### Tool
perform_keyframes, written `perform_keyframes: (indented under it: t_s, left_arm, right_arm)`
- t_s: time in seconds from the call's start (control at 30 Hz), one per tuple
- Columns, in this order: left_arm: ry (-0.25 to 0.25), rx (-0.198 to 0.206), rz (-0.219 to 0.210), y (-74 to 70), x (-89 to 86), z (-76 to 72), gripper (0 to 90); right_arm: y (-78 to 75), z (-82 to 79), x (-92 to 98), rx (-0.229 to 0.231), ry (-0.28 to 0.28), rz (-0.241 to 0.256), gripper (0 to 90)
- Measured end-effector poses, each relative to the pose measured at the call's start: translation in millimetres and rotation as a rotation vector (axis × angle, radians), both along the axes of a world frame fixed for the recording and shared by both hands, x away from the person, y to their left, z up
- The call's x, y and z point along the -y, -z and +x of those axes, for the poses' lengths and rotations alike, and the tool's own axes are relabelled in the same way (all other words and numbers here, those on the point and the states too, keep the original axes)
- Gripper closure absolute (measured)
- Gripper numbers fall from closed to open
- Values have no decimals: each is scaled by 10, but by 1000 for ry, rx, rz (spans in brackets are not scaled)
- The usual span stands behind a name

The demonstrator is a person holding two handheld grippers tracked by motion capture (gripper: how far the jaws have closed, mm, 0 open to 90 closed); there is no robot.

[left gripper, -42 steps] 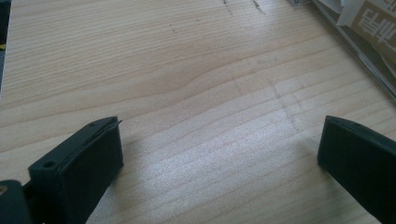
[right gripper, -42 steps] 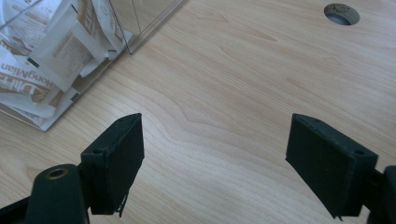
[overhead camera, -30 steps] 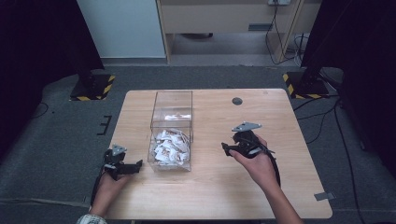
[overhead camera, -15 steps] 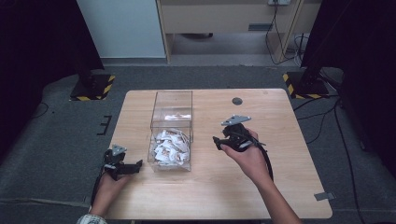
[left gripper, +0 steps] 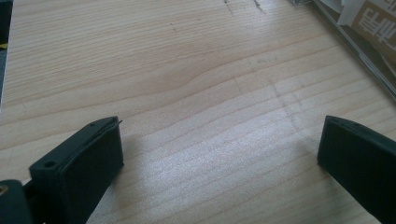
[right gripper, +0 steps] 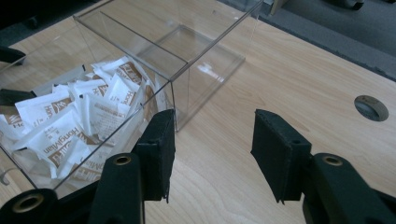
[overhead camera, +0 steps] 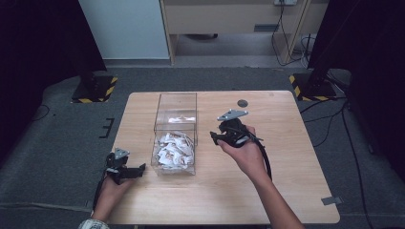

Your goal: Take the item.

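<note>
The left gripper point(overhead camera: 125, 169) rests at the near left of the wooden table point(overhead camera: 286, 191), just left of the clear plastic box point(overhead camera: 175, 133), exactly where it lay a second ago. Its own view shows its jaws spread wide over bare wood, holding nothing, with a corner of the box and a packet edge at the far right.

The box has two compartments. The near one holds a heap of white sachets point(overhead camera: 174, 150); the far one looks empty apart from a glare patch on its floor.

The change lies on the right. Over the last second the right gripper point(overhead camera: 224, 136) has moved left and a little farther from the person, from open table toward the box, and it now sits raised just beside the box's right wall. Its jaws stand apart and empty. In the right gripper view they frame the box's near corner, with the sachets point(right gripper: 79, 116) showing through the clear wall point(right gripper: 187, 84) to the left. This reads as the approach to a pick: the gripper probably has to rise over the rim and come down into the sachet compartment, and nothing has been grasped yet.

The sachets carry brown print on white. One reads "HongMian"; others show fragments such as "Hon", and the smaller lettering is too fine to read. A dark round hole point(right gripper: 371, 107) lies in the table at the far right.
</note>
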State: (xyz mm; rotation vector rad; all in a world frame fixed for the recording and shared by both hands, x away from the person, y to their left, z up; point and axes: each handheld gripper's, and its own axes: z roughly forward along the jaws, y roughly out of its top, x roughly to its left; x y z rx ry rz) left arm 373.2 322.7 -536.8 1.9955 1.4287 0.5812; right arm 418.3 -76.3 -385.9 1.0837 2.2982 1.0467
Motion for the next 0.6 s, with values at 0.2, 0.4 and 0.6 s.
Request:
perform_keyframes:
  t_s: [0.2,0.4,0.6]
  left_arm:
    - [0,0,-2,0,-3,4,0]
    - [0,0,-2,0,-3,3,0]
    - [0,0,-1,0,-3,3,0]
  right_arm:
    - [-80,50,-53,11,-7,-8,495]
    - [-85,70,-108,17,-16,-10,486]
    - [-67,107,-159,12,-33,-22,511]
